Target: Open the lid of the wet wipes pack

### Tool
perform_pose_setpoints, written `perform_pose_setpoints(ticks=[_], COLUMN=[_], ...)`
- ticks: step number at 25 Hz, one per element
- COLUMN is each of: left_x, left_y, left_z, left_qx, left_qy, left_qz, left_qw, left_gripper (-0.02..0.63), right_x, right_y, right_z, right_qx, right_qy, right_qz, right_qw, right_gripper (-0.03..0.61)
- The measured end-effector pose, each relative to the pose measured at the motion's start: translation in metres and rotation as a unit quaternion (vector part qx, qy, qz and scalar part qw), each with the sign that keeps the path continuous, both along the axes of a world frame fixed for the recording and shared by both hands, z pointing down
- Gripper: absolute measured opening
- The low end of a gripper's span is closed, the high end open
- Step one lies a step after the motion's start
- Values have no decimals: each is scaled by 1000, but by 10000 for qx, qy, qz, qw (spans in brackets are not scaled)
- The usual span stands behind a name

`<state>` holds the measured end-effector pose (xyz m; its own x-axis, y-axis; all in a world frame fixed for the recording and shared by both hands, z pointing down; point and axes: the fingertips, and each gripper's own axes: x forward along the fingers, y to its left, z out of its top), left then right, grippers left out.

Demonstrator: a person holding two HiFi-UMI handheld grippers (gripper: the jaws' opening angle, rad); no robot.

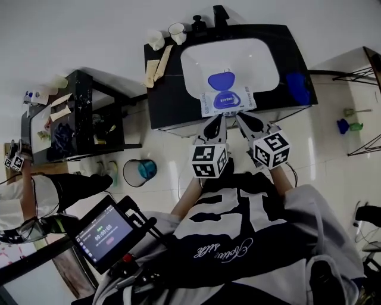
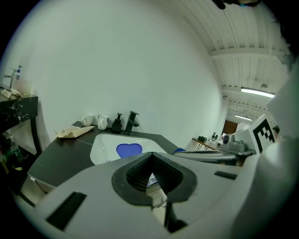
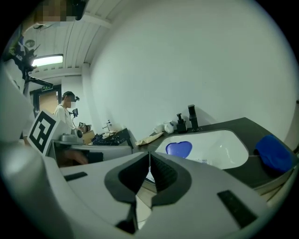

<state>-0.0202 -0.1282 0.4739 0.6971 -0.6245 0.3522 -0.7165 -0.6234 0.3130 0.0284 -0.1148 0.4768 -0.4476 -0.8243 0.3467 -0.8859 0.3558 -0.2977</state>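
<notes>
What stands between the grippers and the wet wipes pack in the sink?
Nothing visible does. The left gripper and right gripper sit at the near edge of the wet wipes pack in the sink. The pack's blue lid is already up.

Basin (image 1: 262, 59) open from front, wipes pack (image 1: 228, 98) at near wall; faucet (image 1: 221, 15), cups (image 1: 177, 33) crowd back rim.

the wet wipes pack (image 1: 247, 99) is white with a blue lid (image 1: 221, 80), the basin (image 1: 262, 59) white, the counter (image 1: 166, 95) black.
</notes>
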Motion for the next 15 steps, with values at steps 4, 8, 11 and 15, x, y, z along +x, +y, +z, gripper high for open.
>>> perform_pose_setpoints(ticks=[4,8,11,15], left_x=[3,15,28,43], left_y=[24,64,108,179], left_z=[-9,-21,-31,-38], left_qx=[42,87,136,149], left_qy=[47,156,252,323], left_qz=[-165,-402,-517,-679], left_qw=[9998,9990,9983,9971], left_gripper=[-2,-2,-2,-2], right_x=[9,21,31,44], right_y=[27,69,110,175], right_z=[-13,-16,-17,-28], right_qx=[130,51,81,207], right_qy=[6,49,204,56], right_qz=[48,56,-9,-112], right_qw=[9999,10000,9998,9997], right_gripper=[0,0,-2,-1])
